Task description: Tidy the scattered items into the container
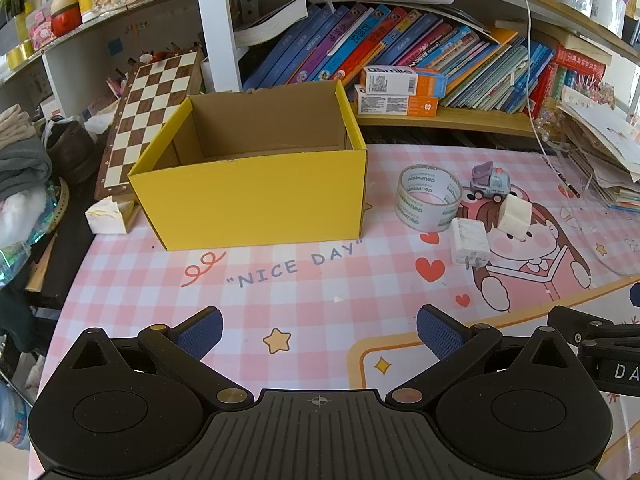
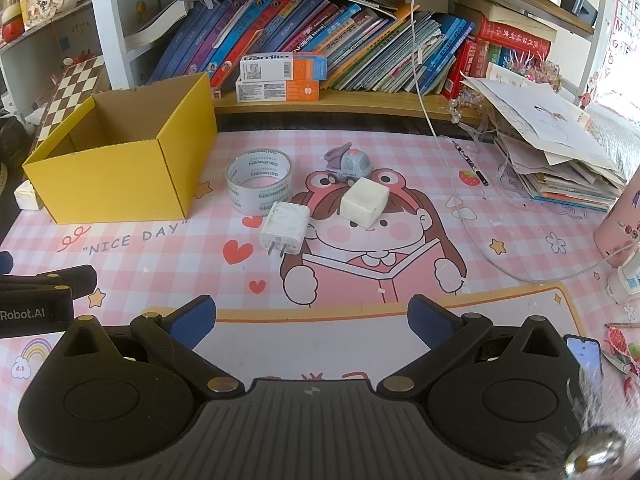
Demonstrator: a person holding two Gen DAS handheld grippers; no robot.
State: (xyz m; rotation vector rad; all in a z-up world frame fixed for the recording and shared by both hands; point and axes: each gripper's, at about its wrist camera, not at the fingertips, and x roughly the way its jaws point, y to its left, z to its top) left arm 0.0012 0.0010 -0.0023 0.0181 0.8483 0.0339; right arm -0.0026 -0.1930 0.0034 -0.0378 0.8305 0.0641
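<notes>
An open yellow cardboard box [image 1: 256, 196] [image 2: 116, 176] stands empty on the pink desk mat. To its right lie a roll of clear tape [image 1: 428, 196] [image 2: 259, 184], a white plug charger [image 1: 469, 242] [image 2: 285, 229], a white eraser block [image 1: 514, 210] [image 2: 364, 201] and a small grey-purple toy truck [image 1: 490, 182] [image 2: 348, 163]. My left gripper [image 1: 318, 332] is open and empty, low over the mat in front of the box. My right gripper [image 2: 312, 320] is open and empty, in front of the charger and eraser.
A shelf of books [image 2: 320, 32] and two toothpaste boxes [image 2: 280, 76] line the back. A chessboard [image 1: 152, 120] leans left of the box, near a small white box [image 1: 108, 216]. A paper stack [image 2: 560, 152], white cable [image 2: 460, 200], pink bottle [image 2: 620, 220] and phone [image 2: 586, 356] sit right.
</notes>
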